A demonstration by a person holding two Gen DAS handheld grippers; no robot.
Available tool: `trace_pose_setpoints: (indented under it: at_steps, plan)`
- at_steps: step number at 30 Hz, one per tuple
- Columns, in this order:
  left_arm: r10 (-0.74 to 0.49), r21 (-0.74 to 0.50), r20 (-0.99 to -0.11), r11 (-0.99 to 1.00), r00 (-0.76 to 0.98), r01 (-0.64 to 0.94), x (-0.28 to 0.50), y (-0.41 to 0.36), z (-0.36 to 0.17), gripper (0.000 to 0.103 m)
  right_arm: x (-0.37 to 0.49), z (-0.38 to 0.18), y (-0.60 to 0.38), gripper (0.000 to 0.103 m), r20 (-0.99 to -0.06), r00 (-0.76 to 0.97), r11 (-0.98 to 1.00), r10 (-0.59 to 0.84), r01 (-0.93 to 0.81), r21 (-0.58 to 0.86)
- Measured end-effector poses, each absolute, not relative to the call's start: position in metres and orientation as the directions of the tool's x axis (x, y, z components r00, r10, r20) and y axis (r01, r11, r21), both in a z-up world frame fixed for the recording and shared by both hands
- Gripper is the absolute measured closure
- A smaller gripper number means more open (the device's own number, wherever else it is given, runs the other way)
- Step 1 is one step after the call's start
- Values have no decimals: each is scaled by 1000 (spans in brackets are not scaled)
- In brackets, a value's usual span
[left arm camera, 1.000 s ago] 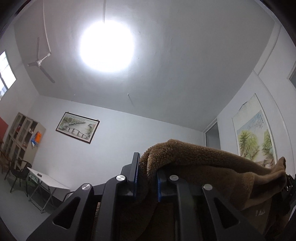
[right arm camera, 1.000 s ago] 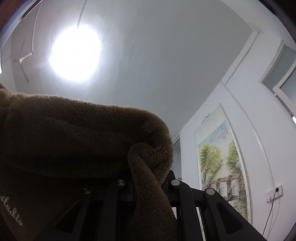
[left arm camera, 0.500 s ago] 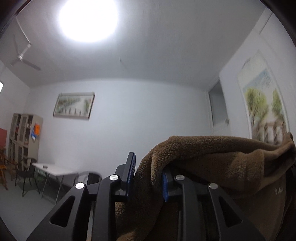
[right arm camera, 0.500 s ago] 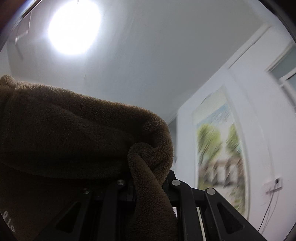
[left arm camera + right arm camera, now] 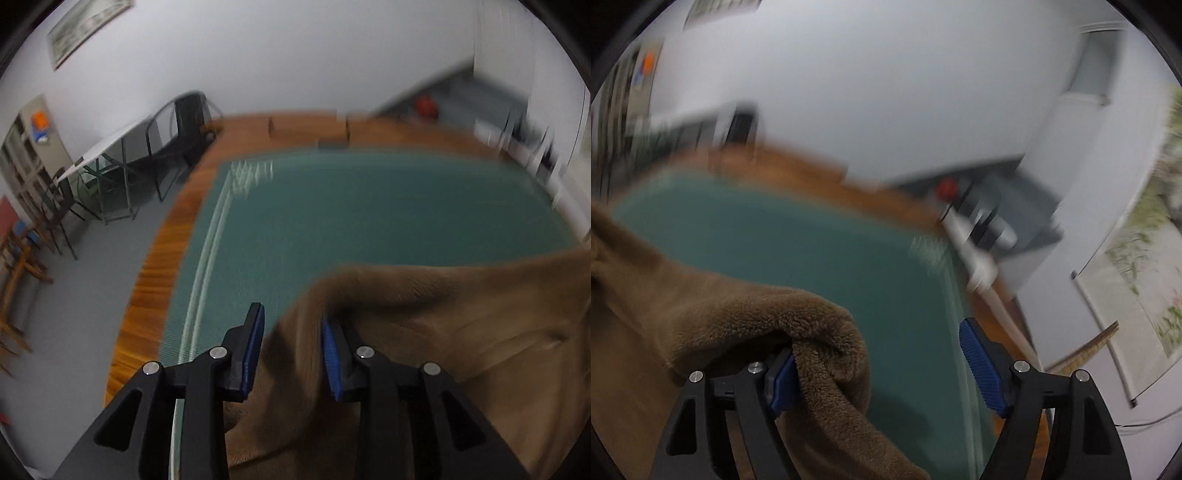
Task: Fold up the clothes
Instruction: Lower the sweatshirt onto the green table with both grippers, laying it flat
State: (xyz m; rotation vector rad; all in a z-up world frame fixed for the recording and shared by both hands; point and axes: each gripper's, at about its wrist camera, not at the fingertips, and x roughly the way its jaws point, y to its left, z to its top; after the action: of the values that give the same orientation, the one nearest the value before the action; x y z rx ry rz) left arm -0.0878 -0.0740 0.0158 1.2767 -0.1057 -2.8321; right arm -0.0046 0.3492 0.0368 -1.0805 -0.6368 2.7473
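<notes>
Half a second ago both cameras pointed at the ceiling and wall with each pair of jaws pinched shut on the brown fleece garment [image 5: 461, 332]; now both look down at the green mat [image 5: 369, 221] that covers the bench [image 5: 159, 266], and both pairs of jaws stand apart. The left gripper [image 5: 291, 350] has its jaws moderately wide, with a fold of fleece running between them and draped against the right-hand pad rather than clamped. The right gripper [image 5: 875, 369] has its jaws wide; the fleece edge [image 5: 827, 350] hangs over the left-hand pad only, and the other pad is bare with mat showing behind it. Both views are motion-blurred, so the swing down is fast. The garment spreads from one gripper to the other across the near part of the mat, toward the bench's near edge; the far part of the mat is bare. Judging from this, the lifted edge has been carried over and let go, which would lay one fold. How flat the cloth lies cannot be told, since most of it is out of view below the grippers.
</notes>
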Motion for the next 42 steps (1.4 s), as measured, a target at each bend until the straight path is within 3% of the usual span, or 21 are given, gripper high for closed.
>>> trace_pose_setpoints:
  at_steps: [3, 9, 13, 18, 23, 26, 32, 34, 42]
  plan:
    - [-56, 93, -780, -995, -624, -28, -100, -70, -4, 57, -13, 14, 350, 24, -665, -697, -886, 268, 93, -455]
    - [-30, 109, -820, -988, -572, -105, -114, -78, -16, 31, -5, 24, 381, 23, -684, -699, -889, 211, 155, -432]
    - [-1, 128, -846, -971, -533, -201, -107, -71, -25, 30, 13, 29, 372, 23, -722, -686, -884, 95, 276, -378]
    - [70, 111, -870, -936, -488, -333, -94, -34, -29, 29, 22, 23, 328, 23, -827, -552, -836, -108, 500, -224]
    - [69, 136, -896, -898, -439, -418, -116, 1, -46, 23, -3, -2, 294, 23, -886, -434, -792, -162, 592, -146]
    - [70, 102, -900, -927, -431, -361, -147, 3, -51, 24, -32, 5, 302, 23, -849, -500, -865, -173, 490, -112]
    - [112, -123, -745, -992, -657, -29, -200, -43, -6, 24, -90, 20, 320, 23, -754, -637, -967, -159, 253, -10]
    - [120, -114, -766, -992, -632, -50, -204, -41, -12, 23, -109, 26, 327, 23, -720, -678, -984, -144, 173, 33]
    - [96, 5, -832, -984, -547, -180, -164, -20, -40, 23, -78, 9, 316, 23, -754, -642, -970, -141, 242, -24]
